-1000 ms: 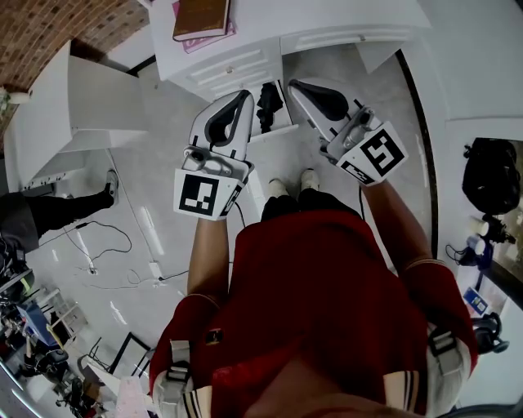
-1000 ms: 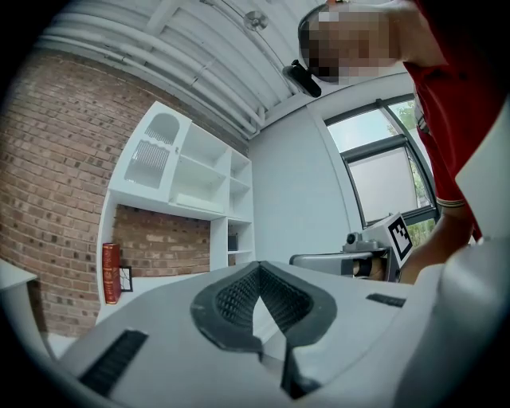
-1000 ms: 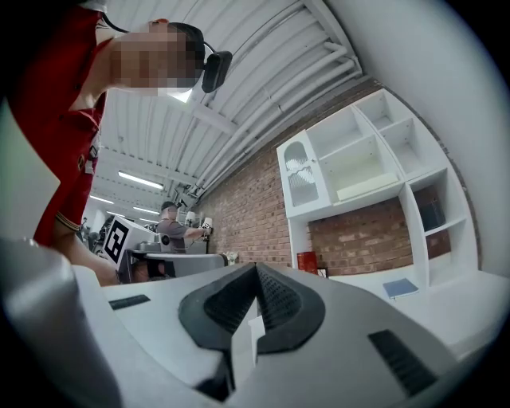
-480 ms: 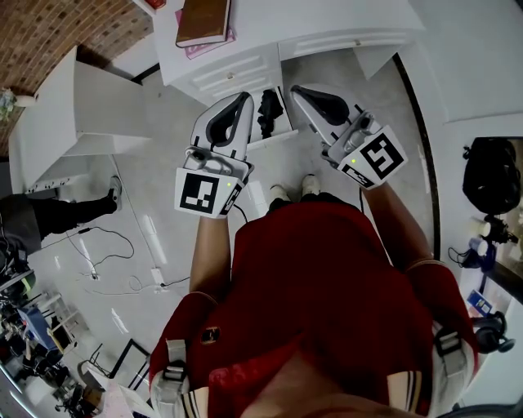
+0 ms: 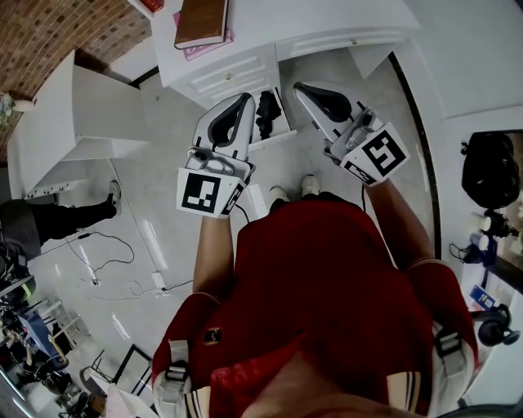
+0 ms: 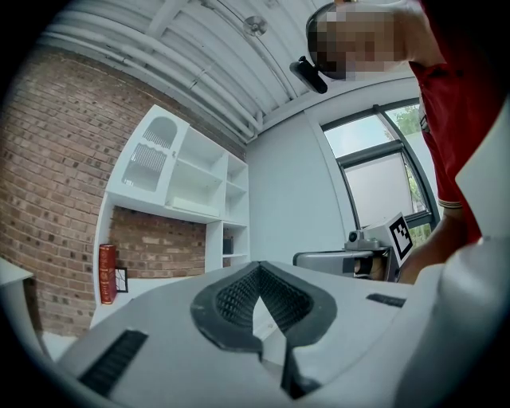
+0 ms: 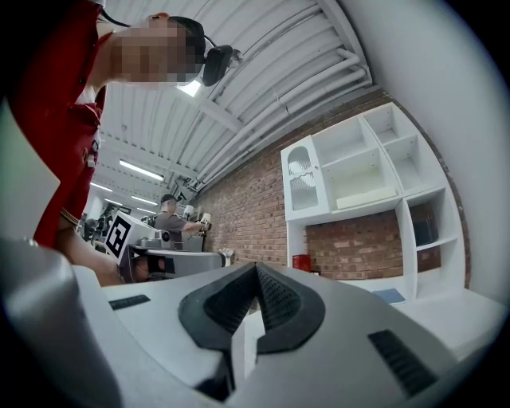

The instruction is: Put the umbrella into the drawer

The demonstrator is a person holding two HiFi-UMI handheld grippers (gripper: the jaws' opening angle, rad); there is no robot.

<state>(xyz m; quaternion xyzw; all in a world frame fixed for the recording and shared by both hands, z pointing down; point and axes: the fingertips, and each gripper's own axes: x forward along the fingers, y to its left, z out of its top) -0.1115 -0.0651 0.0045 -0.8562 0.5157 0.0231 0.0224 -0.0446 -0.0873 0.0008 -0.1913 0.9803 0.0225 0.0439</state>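
In the head view a black folded umbrella lies inside an open white drawer that sticks out of the white desk. My left gripper hangs just left of the drawer. My right gripper hangs just right of it. Neither touches the umbrella. Both point level toward the desk. In the left gripper view the left gripper has its pads together with nothing between them. The right gripper in its own view looks the same, jaws together and empty.
A brown book lies on a pink item on the white desk top. A white shelf unit stands at the left, with cables on the glossy floor. Another person's leg shows far left. A black bag sits far right.
The right gripper has drifted slightly to the right and upward. The left gripper has stayed where it was. Both jaws remain shut and the umbrella still lies in the drawer.
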